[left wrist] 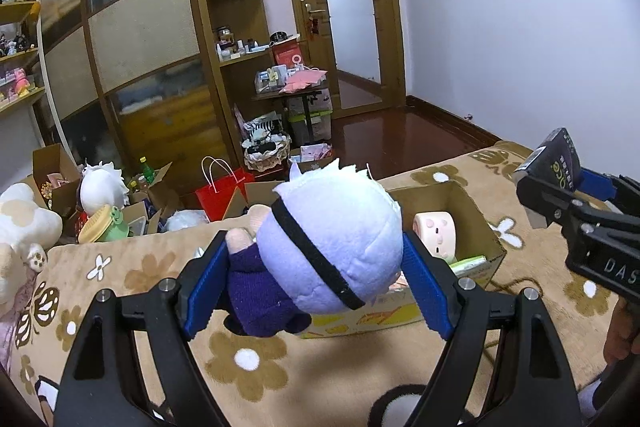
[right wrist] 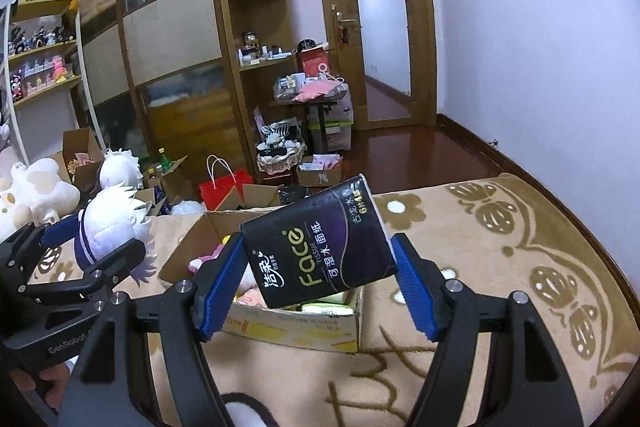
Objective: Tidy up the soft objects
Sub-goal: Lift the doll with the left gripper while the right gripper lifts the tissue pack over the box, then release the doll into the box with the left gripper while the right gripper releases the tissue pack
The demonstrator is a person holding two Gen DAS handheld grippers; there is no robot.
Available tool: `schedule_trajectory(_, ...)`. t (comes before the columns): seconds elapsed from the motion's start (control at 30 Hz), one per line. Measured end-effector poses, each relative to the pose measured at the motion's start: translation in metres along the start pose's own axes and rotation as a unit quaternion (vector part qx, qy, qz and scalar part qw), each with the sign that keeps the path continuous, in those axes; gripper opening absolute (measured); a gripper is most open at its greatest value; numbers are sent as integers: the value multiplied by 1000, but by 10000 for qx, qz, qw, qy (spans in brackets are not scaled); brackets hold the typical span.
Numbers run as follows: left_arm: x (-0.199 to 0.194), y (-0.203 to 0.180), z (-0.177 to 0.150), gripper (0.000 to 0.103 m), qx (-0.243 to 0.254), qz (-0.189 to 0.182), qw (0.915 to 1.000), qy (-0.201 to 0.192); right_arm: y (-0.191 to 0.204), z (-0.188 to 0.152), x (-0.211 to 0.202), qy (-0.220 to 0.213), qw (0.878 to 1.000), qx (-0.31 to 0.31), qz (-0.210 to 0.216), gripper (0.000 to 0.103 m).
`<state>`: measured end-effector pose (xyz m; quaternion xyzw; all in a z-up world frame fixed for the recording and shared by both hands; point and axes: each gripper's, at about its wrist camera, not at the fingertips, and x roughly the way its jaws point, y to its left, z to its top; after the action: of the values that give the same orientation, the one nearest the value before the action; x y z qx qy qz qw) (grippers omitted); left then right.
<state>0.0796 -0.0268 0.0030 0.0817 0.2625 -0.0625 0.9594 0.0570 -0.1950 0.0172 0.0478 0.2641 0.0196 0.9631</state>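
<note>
Two claws, each gripping one thing: the left claw [left wrist: 316, 277] pinches a white-haired plush doll in purple clothes [left wrist: 320, 247] at frame centre; the right claw [right wrist: 320, 281] pinches a black tissue pack [right wrist: 320, 247] above one open cardboard box [right wrist: 292, 327] on the floral tan bed cover [right wrist: 500, 267].

Cardboard box [right wrist: 280, 323] mouth partly filled; free blanket [right wrist: 500, 267] at 3 o'clock; floor clutter, red bag [right wrist: 226, 187] crowd 11 o'clock

Both wrist cameras are looking slightly downward from close above the cardboard box [left wrist: 472, 223] [right wrist: 188, 255], facing the door [left wrist: 344, 11] beyond it, sharing both.
</note>
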Motion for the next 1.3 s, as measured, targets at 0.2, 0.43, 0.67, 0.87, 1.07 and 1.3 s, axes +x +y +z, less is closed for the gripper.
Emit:
schedule_trajectory(0.2, 10, 0, 2, 82, 33, 43, 10000, 8, 0, -1, 16, 68, 9999, -78, -10, 76)
schedule_trajectory(0.43, 23, -5, 2, 82, 129, 98, 9998, 68, -2, 3, 25, -4, 9999, -144, -50, 76)
schedule_trajectory(0.67, 36, -8, 0, 82, 184, 112, 9996, 158, -3, 3, 40, 60, 9997, -206, -83, 76)
schedule_trajectory(0.87, 57, -5, -2, 82, 168, 117, 9993, 318, -1, 1, 58, 156, 9996, -228, -22, 76)
schedule_trajectory(1.07, 74, -1, -4, 82, 112, 93, 9988, 466, 0, -4, 71, 285, 9994, -206, 34, 77)
schedule_trajectory(1.3, 91, 2, -7, 82, -11, -55, 9981, 611, -4, -6, 79, 349, 9992, -110, 132, 77)
